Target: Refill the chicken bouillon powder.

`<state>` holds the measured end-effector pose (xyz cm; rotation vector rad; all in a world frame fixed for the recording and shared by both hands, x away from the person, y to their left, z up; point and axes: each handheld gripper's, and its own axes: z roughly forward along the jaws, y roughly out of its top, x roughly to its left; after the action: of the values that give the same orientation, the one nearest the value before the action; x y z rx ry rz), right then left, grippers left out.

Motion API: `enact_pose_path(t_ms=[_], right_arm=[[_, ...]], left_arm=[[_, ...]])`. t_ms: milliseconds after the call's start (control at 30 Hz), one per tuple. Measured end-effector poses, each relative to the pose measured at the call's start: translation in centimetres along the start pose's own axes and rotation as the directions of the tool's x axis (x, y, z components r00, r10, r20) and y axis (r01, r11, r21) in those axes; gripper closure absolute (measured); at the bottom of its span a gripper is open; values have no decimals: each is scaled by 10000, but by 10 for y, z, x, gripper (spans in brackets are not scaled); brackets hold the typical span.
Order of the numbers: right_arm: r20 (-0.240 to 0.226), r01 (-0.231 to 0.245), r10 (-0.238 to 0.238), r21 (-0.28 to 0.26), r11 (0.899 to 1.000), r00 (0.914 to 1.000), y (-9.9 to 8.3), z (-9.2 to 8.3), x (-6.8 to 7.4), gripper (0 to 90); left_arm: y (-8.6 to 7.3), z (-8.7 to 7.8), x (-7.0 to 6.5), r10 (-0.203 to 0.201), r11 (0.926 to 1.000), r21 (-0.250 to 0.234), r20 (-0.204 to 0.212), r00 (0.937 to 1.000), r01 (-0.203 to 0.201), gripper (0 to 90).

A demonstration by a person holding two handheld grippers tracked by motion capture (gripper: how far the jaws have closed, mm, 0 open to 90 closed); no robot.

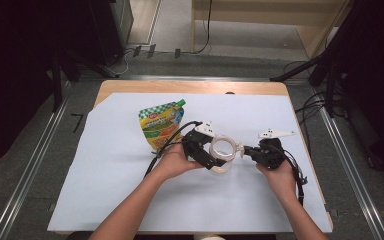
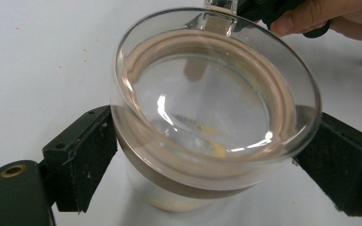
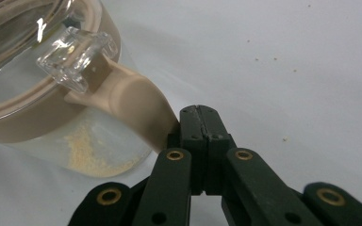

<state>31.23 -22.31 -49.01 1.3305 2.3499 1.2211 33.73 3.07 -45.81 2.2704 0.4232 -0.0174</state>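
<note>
Pads [image 2: 87, 157] of my left gripper [image 2: 207, 165] stand spread beside the slick, breakable glass jar [image 2: 212, 108], my right gripper [image 3: 199, 123] pressed together against its handle [image 3: 132, 101], the safer hold.

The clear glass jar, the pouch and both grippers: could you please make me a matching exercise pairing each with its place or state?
Things:
1. clear glass jar with beige collar
2. green and yellow printed pouch
3. left gripper
4. right gripper

States:
A. jaws shut, beside the jar's beige handle
B. lying flat on the white sheet
C. jaws spread either side of the jar
D. between the two grippers

Pairs: 1-D, 2-B, 3-C, 4-A
</note>
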Motion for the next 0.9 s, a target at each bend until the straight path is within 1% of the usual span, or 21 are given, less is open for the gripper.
enact_pose_path(t_ms=[67,167,367,433,467,667,800,900], right_arm=[[15,-21,21,-3,10000,10000,0,0,0,900],[36,-20,20,-14,10000,10000,0,0,1,900],[70,-26,26,-19,10000,10000,0,0,1,900],[78,-20,20,-11,10000,10000,0,0,1,900],[85,-28,28,-14,10000,10000,0,0,1,900],[121,11,-11,-31,10000,9999,0,0,1,900],[139,23,-22,-37,10000,9999,0,0,1,900],[151,35,-34,-30,10000,9999,0,0,1,900]], left_arm=[[-1,2,1,60,10000,-44,47,10000,-59,98],[0,4,0,264,9996,-92,-25,9996,-264,98],[1,4,-1,284,9996,-54,-114,9995,-284,99],[1,4,-1,243,9997,-55,-139,9996,-244,99],[2,4,-2,179,9998,30,-157,9997,-179,99],[5,2,-2,312,9994,177,-248,9992,-307,99],[7,0,-3,241,9997,-2,-230,9994,-241,99],[10,-3,-4,378,9993,-69,-317,9988,-380,101]])
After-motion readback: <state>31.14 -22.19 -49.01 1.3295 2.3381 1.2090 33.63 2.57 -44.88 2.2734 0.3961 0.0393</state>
